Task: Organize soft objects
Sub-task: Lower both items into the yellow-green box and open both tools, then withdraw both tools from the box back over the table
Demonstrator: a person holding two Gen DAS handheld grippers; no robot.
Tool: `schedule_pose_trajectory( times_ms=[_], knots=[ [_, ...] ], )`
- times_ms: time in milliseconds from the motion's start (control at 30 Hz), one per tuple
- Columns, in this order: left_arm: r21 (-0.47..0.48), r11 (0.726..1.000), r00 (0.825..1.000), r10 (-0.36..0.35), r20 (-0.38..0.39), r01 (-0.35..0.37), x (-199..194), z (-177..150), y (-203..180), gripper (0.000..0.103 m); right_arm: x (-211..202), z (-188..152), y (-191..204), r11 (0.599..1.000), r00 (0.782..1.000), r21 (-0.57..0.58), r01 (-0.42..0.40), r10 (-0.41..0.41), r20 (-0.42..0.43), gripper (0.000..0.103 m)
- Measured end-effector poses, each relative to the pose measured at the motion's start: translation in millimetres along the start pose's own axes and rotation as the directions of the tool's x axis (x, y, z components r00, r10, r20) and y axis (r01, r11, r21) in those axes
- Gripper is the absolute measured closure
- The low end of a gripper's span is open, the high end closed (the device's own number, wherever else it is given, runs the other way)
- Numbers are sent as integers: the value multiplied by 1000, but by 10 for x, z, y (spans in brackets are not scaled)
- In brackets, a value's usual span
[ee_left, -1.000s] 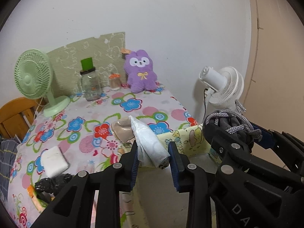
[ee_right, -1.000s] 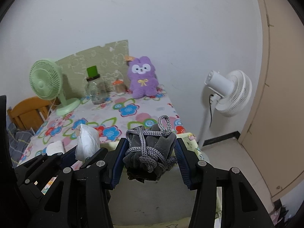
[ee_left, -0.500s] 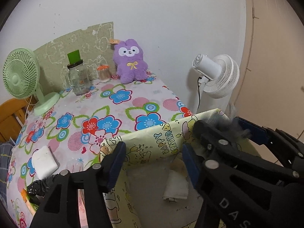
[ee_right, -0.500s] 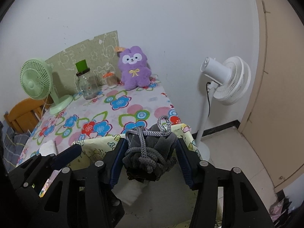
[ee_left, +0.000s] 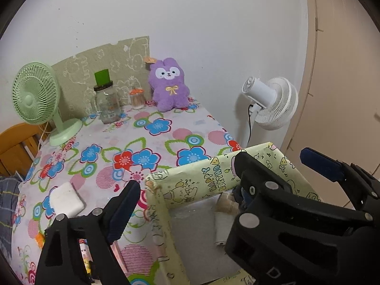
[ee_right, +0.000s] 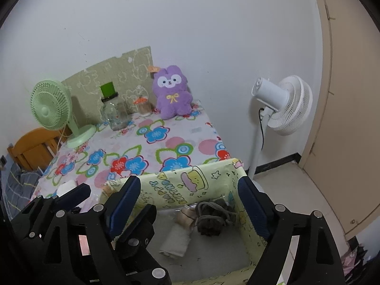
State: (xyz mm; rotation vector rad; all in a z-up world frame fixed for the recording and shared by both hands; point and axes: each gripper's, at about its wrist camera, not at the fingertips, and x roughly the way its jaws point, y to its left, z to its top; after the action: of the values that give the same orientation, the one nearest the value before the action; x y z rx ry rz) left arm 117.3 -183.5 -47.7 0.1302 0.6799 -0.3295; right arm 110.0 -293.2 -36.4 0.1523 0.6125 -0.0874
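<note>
Right wrist view: both grippers gape above yellow box (ee_right: 190,180) beside floral table (ee_right: 166,140).

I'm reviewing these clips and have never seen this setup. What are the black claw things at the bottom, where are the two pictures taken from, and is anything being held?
They are two handheld grippers, one in each of a person's hands; no robot arm. Each picture comes from a fisheye camera on one gripper, looking along its fingers. Both the left gripper and the right gripper are open and hold nothing. Below them a yellow cartoon-print box holds a grey sock bundle, a white rolled cloth and a beige item. On the flowered table sit a purple plush, a green fan and a glass jar.
</note>
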Motion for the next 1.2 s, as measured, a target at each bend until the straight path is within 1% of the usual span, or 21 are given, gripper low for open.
schedule_pose_trajectory(
  times_ms=[133, 233, 300, 467, 733, 967, 1200],
  knots=[
    [1, 1000, 1000, 11, 17, -11, -120, -10, 61, 9, -82, 3, 73, 1000, 1000, -1, 3, -3, 11, 9],
    [1, 1000, 999, 15, 31, -15, -198, -23, 101, 5, -154, 6, 140, 1000, 1000, -10, -2, 2, 23, 9],
    [-6, 1000, 999, 19, 41, -19, -256, -39, 133, 0, -197, 6, 190, 1000, 1000, -18, -3, 4, 31, 8],
    [-14, 1000, 998, 9, 57, -8, -414, -72, 228, 0, -333, 5, 321, 999, 998, -45, -3, 5, 62, 6],
    [-46, 999, 996, 18, 82, -14, -615, -161, 425, 0, -499, -38, 556, 998, 996, -67, -19, 24, 85, 5],
    [-62, 997, 994, 44, 103, -38, -767, -236, 589, 0, -595, -101, 761, 996, 994, -77, -44, 51, 93, 4],
    [-67, 997, 994, 52, 93, -46, -848, -307, 780, 1, -650, -155, 963, 994, 994, -98, -53, 62, 94, 5]
  ],
)
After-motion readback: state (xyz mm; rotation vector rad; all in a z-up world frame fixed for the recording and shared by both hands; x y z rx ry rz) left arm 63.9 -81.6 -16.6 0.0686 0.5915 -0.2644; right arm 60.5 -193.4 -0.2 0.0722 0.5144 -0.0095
